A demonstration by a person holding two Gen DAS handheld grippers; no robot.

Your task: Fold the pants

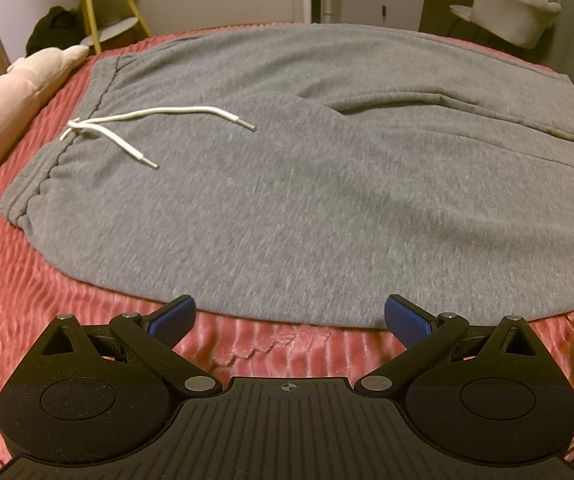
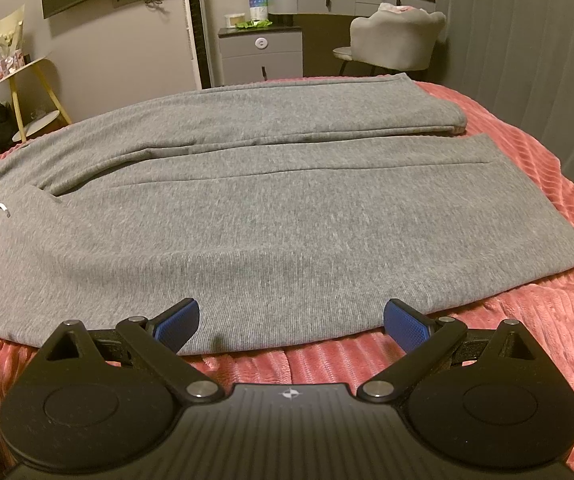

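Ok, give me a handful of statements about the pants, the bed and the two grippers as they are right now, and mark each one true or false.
1. The gray pants lie spread flat on the pink bedspread. True.
2. The left gripper is clamped on the fabric. False: its jaws stand wide apart at the near edge of the pants, holding nothing.
3. The white drawstring lies loose on top of the pants near the waistband. True.
4. The two legs are stacked one on the other. False: they lie side by side.
5. The right gripper is open. True.
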